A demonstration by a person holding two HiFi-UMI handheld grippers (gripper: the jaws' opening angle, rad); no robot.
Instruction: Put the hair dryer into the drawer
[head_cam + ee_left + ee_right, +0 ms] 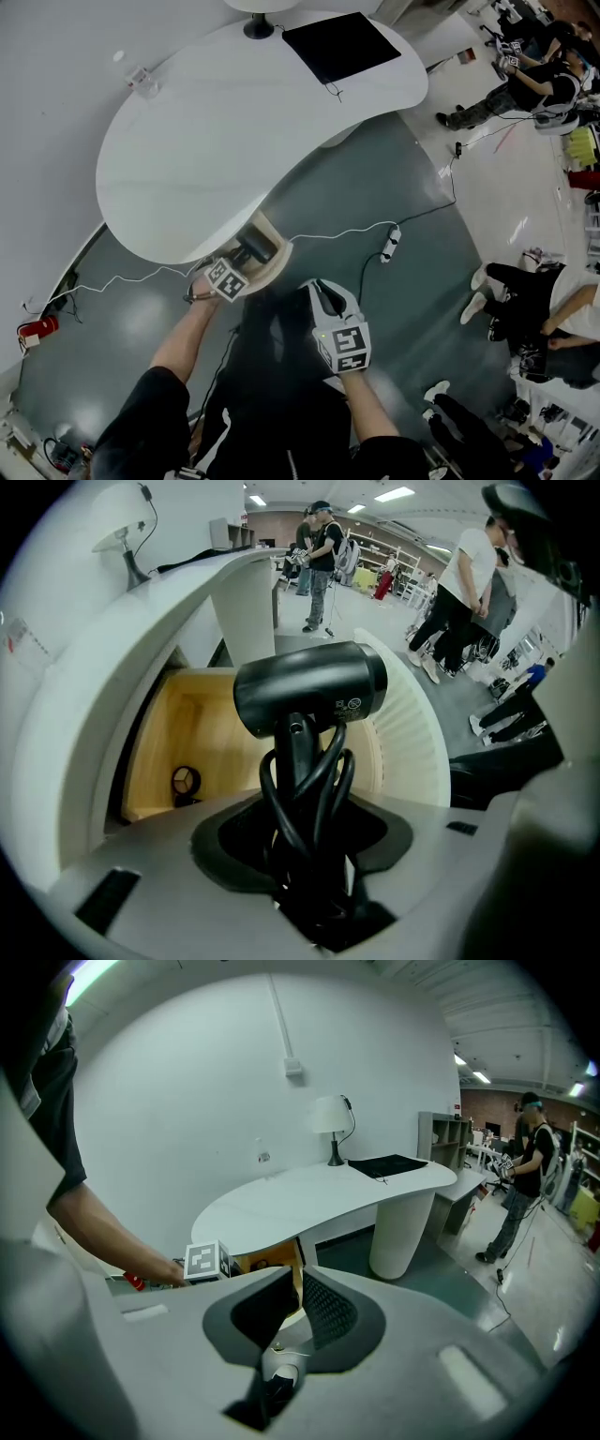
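The black hair dryer (pixel 309 694) has its cord wound round the handle, and my left gripper (pixel 302 855) is shut on that handle and cord. It hangs barrel-first just over the open drawer (pixel 192 726), whose wooden inside shows under the white table (pixel 216 122). In the head view the left gripper (pixel 239 265) holds the hair dryer (pixel 252 250) at the drawer (pixel 274 258) mouth. My right gripper (pixel 324 296) hovers apart, to the right and nearer me. Its jaws are together with nothing between them, as the right gripper view also shows (pixel 298 1309).
A small round thing (pixel 186 782) lies in the drawer's near left corner. On the table are a black mat (pixel 339 44), a lamp base (pixel 258 27) and a small clear item (pixel 145 82). A power strip (pixel 391 246) with cable lies on the floor. People (pixel 539 314) sit at right.
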